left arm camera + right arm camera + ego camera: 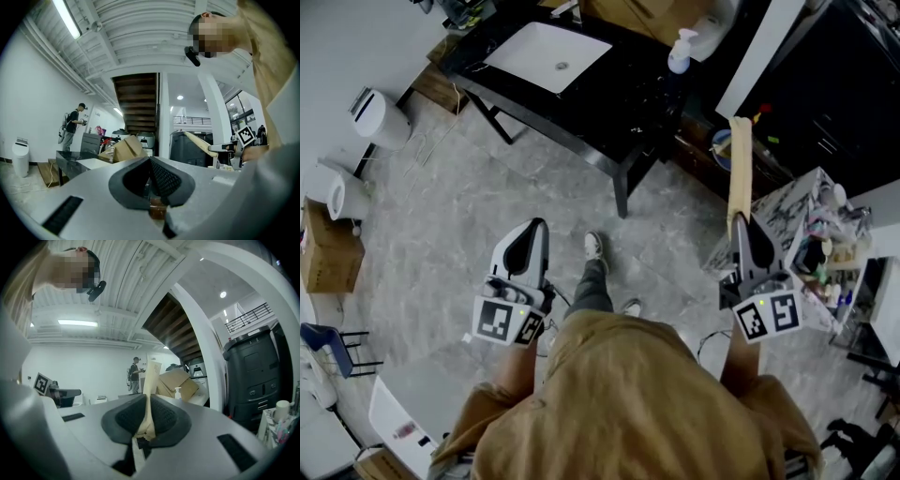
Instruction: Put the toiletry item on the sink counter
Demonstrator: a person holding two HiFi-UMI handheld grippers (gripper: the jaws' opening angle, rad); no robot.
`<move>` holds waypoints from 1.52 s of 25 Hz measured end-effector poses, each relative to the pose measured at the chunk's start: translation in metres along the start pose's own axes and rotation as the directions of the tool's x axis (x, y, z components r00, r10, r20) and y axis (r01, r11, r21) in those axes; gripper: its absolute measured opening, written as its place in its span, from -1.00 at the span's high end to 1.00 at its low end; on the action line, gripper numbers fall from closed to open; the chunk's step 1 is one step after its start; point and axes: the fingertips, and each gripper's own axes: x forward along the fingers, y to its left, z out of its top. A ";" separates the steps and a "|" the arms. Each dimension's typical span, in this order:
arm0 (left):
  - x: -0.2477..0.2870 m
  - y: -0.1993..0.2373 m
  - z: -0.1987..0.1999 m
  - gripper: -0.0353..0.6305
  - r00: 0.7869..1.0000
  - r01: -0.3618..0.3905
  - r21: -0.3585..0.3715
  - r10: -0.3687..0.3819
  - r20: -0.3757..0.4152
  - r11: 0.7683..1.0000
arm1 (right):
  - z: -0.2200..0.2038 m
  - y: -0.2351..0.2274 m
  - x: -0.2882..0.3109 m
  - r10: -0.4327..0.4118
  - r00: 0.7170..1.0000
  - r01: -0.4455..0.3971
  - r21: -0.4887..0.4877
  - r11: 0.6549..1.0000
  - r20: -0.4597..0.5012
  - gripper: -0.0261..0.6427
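Observation:
A long, flat beige toiletry item sticks out forward from my right gripper, whose pads are shut on its near end. In the right gripper view the beige item rises straight up between the closed pads of the right gripper. My left gripper hangs over the grey floor at the left with nothing in it; its jaws meet. The black sink counter with a white basin stands ahead at the top of the head view, well apart from both grippers.
A white pump bottle stands on the counter's right end. A cart with several small bottles is close at my right. A white bin and a cardboard box sit at the left. Another person stands far off.

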 end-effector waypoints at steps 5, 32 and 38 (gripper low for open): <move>0.065 0.039 -0.009 0.88 0.999 0.043 -0.042 -0.043 0.002 0.998 | 0.001 -0.018 0.062 -0.030 0.999 0.030 -0.023 0.999 -0.032 0.83; 0.292 0.218 0.000 0.88 0.978 0.209 -0.111 -0.209 0.008 0.972 | 0.029 -0.033 0.328 -0.113 0.990 0.106 -0.090 0.990 -0.080 0.83; 0.308 0.210 0.006 0.88 0.988 0.156 -0.087 -0.155 0.017 0.984 | 0.025 -0.050 0.344 -0.045 0.997 0.040 -0.075 0.996 -0.069 0.83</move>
